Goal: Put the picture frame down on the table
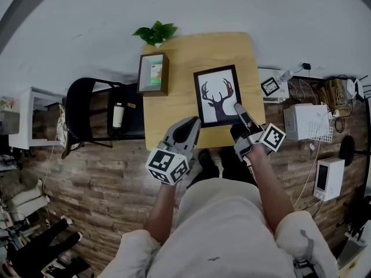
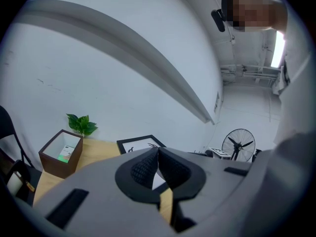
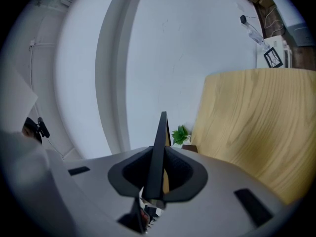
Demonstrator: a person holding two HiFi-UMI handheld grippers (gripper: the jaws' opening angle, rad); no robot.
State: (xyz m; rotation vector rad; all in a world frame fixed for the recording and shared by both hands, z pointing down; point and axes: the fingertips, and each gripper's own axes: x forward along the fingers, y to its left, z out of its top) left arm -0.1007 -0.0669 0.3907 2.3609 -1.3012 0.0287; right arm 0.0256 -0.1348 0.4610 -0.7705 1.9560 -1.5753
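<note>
Right gripper (image 3: 158, 168) pinches thin black picture frame (image 1: 217, 95)

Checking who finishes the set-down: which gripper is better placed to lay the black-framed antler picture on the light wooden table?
Right. The right gripper clamps the black-framed antler picture by its edge over the light wooden table; the left gripper is shut, empty.

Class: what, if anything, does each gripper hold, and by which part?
The right gripper clamps the picture frame by its right edge, near the lower corner; the left gripper, shut, holds nothing.
</note>
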